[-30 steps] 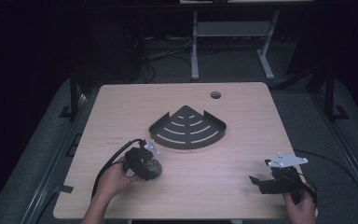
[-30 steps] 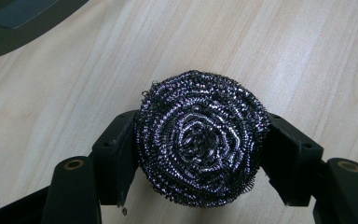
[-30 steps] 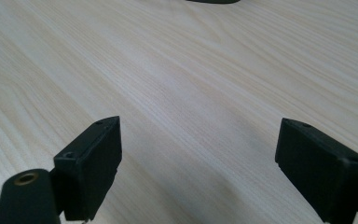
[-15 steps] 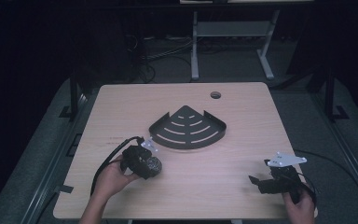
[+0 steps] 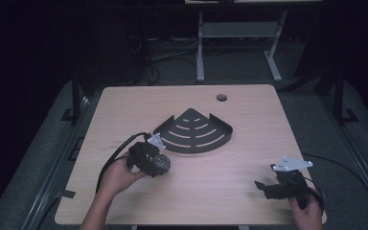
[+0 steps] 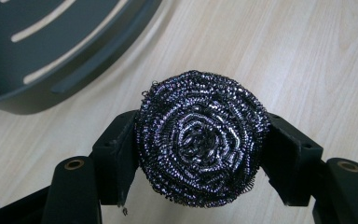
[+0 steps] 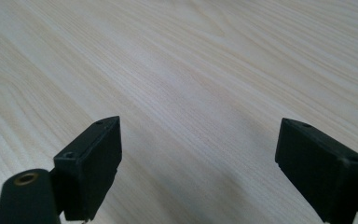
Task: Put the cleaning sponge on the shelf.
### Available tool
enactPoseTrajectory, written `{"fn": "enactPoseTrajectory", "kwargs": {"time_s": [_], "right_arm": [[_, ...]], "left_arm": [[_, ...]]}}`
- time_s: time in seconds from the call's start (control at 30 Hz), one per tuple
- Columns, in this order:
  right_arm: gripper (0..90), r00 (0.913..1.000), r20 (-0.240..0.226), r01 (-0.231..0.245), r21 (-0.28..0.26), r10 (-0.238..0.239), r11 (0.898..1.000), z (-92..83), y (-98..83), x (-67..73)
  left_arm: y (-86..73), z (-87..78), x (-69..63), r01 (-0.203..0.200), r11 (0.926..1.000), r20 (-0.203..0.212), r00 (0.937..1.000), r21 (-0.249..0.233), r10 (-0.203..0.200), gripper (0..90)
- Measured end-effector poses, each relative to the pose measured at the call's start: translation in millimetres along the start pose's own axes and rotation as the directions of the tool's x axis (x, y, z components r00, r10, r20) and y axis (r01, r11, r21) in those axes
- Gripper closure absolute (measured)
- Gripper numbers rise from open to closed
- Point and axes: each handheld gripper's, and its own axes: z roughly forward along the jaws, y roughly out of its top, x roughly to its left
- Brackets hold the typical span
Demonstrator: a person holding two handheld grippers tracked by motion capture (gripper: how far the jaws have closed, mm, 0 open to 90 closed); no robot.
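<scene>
Right tongs [image 5: 263, 186] at five o'clock, spread wide over bare pale wooden tabletop [image 5: 230, 158]. Left tongs [image 5: 159, 162] at eight o'clock, pinching round dark steel-wool scouring ball [image 6: 201, 137]. Just beyond, at centre, dark fan-shaped slotted corner shelf [image 5: 194, 132], lying flat.

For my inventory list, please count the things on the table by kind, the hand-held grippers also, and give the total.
Steel wool scourer: 1, between the jaws of the left gripper
Dark slotted corner tray: 1
Grippers: 2, left and right gripper, the right one with jaws apart and nothing between them
Total: 4
</scene>
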Motion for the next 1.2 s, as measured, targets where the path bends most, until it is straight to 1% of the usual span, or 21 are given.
{"fn": "enactPoseTrajectory", "kwargs": {"time_s": [0.03, 0.1, 0.13, 0.17, 0.2, 0.23, 0.27, 0.3, 0.4, 0.5, 0.53, 0.6, 0.7, 0.73, 0.83, 0.9, 1.0, 1.03, 1.1, 1.13, 1.2], "right_arm": [[14.1, 1.0000, 0.000, 0.000, 0.000, 0.000, 1.000, 0.0, 0.0, 0.0], [14.1, 1.0000, -0.001, -0.002, 0.001, 0.002, 1.000, 0.1, 0.0, -0.5], [14.1, 1.0000, -0.002, -0.003, 0.001, 0.003, 1.000, 0.1, 0.0, -0.9], [14.1, 1.0000, -0.001, -0.003, 0.001, 0.003, 1.000, 0.1, 0.1, -0.9], [14.1, 1.0000, 0.000, -0.003, 0.001, 0.003, 1.000, 0.1, 0.1, -0.8], [14.1, 1.0000, 0.000, -0.003, 0.001, 0.003, 1.000, 0.1, 0.1, -0.8], [14.1, 1.0000, 0.001, -0.004, 0.001, 0.004, 1.000, 0.0, 0.2, -0.7], [14.1, 1.0000, 0.001, -0.005, 0.001, 0.005, 1.000, 0.0, 0.3, -0.6], [14.1, 1.0000, 0.000, -0.004, -0.003, 0.004, 1.000, -0.6, 0.8, -0.2], [14.1, 1.0000, 0.000, -0.002, -0.002, 0.002, 1.000, 0.0, 1.4, 0.3], [14.1, 1.0000, -0.002, 0.001, -0.001, -0.001, 1.000, 0.6, 1.7, 0.6], [14.1, 1.0000, -0.004, 0.004, 0.001, -0.004, 1.000, 2.1, 2.3, 0.8], [14.1, 0.9999, -0.010, 0.006, -0.001, -0.006, 1.000, 3.1, 3.3, 1.2], [14.1, 0.9999, -0.012, 0.006, -0.001, -0.006, 1.000, 3.2, 4.0, 1.7], [14.1, 0.9998, -0.016, 0.009, -0.004, -0.009, 1.000, 3.3, 4.5, 1.5], [14.1, 0.9998, -0.020, 0.006, -0.002, -0.006, 1.000, 3.3, 4.5, 0.8], [14.1, 0.9997, -0.023, -0.004, -0.006, 0.004, 1.000, 3.3, 4.6, -0.1], [14.1, 0.9997, -0.023, -0.004, -0.008, 0.004, 1.000, 3.4, 4.7, -0.3], [14.1, 0.9997, -0.025, -0.006, -0.008, 0.006, 1.000, 3.2, 4.8, -0.2], [14.1, 0.9997, -0.024, -0.006, -0.008, 0.006, 1.000, 3.1, 4.9, -0.2], [14.1, 0.9998, -0.022, -0.005, -0.006, 0.004, 1.000, 3.6, 4.8, -0.7]], "left_arm": [[0.0, 0.0, 0.0, 0.000, 1.0000, 0.000, 1.0000, 0.000, 0.000, 33.1], [3.8, -0.6, 1.8, -0.002, 1.0000, 0.005, 1.0000, -0.004, 0.002, 33.1], [8.0, -1.0, 2.5, -0.010, 0.9999, 0.009, 0.9999, -0.006, 0.010, 33.1], [8.0, -1.0, 2.5, -0.010, 0.9999, 0.009, 0.9999, -0.006, 0.010, 33.1], [12.2, -1.5, 2.9, -0.012, 0.9999, 0.012, 0.9998, -0.010, 0.012, 33.1], [12.2, -1.5, 2.9, -0.012, 0.9999, 0.012, 0.9998, -0.010, 0.012, 33.1], [16.0, -2.3, 3.7, -0.017, 0.9997, 0.012, 0.9998, -0.020, 0.017, 33.1], [16.0, -2.3, 3.7, -0.017, 0.9997, 0.012, 0.9998, -0.020, 0.017, 33.1], [23.7, -3.8, 6.5, -0.022, 0.9997, 0.015, 0.9996, -0.011, 0.022, 33.1], [27.2, -5.5, 8.2, -0.022, 0.9997, 0.010, 0.9997, -0.014, 0.022, 33.1], [30.5, -6.7, 10.9, -0.020, 0.9996, 0.011, 0.9997, -0.020, 0.020, 33.1], [34.0, -6.8, 12.7, -0.017, 0.9998, 0.001, 0.9999, -0.014, 0.017, 33.1], [37.8, -6.9, 14.8, -0.017, 0.9998, 0.002, 0.9999, -0.012, 0.017, 33.1], [41.8, -6.4, 16.9, -0.016, 0.9998, 0.010, 0.9998, -0.011, 0.016, 33.1], [46.7, -5.5, 18.0, -0.024, 0.9997, 0.008, 0.9997, -0.003, 0.024, 33.1], [52.2, -4.5, 18.9, -0.021, 0.9997, 0.009, 0.9997, -0.011, 0.021, 33.1], [58.9, -2.9, 21.7, -0.028, 0.9996, 0.007, 0.9996, 0.001, 0.028, 33.1], [60.7, -2.1, 22.3, -0.021, 0.9998, 0.010, 0.9997, 0.001, 0.021, 33.1], [64.1, -1.8, 25.0, -0.028, 0.9996, 0.008, 0.9996, 0.006, 0.028, 33.1], [64.9, -1.3, 25.3, -0.017, 0.9999, 0.010, 0.9998, -0.004, 0.017, 33.1], [67.4, -0.1, 28.4, -0.013, 0.9999, 0.008, 0.9999, -0.001, 0.013, 33.1]]}}
